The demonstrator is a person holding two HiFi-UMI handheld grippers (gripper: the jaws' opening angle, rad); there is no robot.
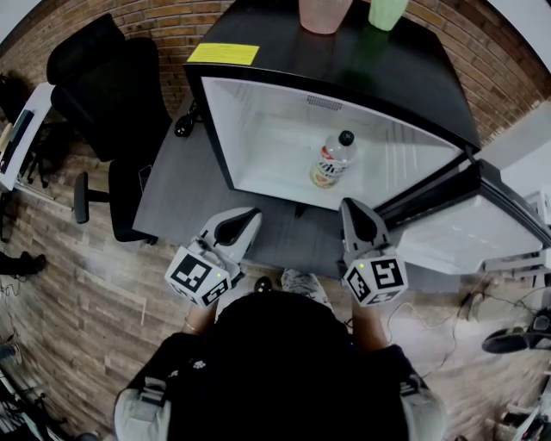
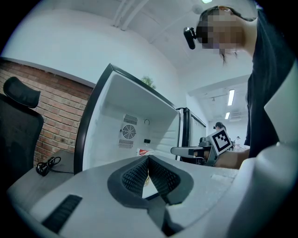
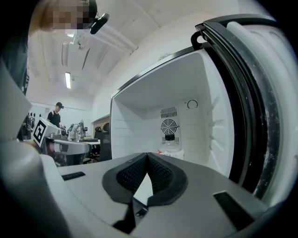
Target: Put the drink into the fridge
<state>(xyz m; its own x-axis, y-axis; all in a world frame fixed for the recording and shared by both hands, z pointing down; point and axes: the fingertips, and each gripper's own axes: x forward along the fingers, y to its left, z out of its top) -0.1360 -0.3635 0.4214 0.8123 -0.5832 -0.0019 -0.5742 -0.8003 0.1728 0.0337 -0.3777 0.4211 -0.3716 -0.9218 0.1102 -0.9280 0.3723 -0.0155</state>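
Observation:
A clear drink bottle (image 1: 333, 160) with a black cap and printed label stands upright inside the open white fridge (image 1: 258, 129). The right gripper view shows the bottle (image 3: 170, 148) in front of the rear fan grille. Both grippers hover side by side just outside the fridge opening, pointing in. My left gripper (image 1: 250, 215) (image 2: 148, 159) is shut with nothing between its pads. My right gripper (image 1: 353, 209) (image 3: 147, 155) is shut and empty too. The bottle is apart from both. The fridge door (image 1: 465, 232) stands swung open at the right.
A pink cup (image 1: 323, 13) and a green cup (image 1: 386, 10) stand on the black fridge top. A black office chair (image 1: 103, 77) is at the left by the brick wall. A black cable (image 2: 46, 165) lies on the grey platform (image 1: 181, 189) beside the fridge.

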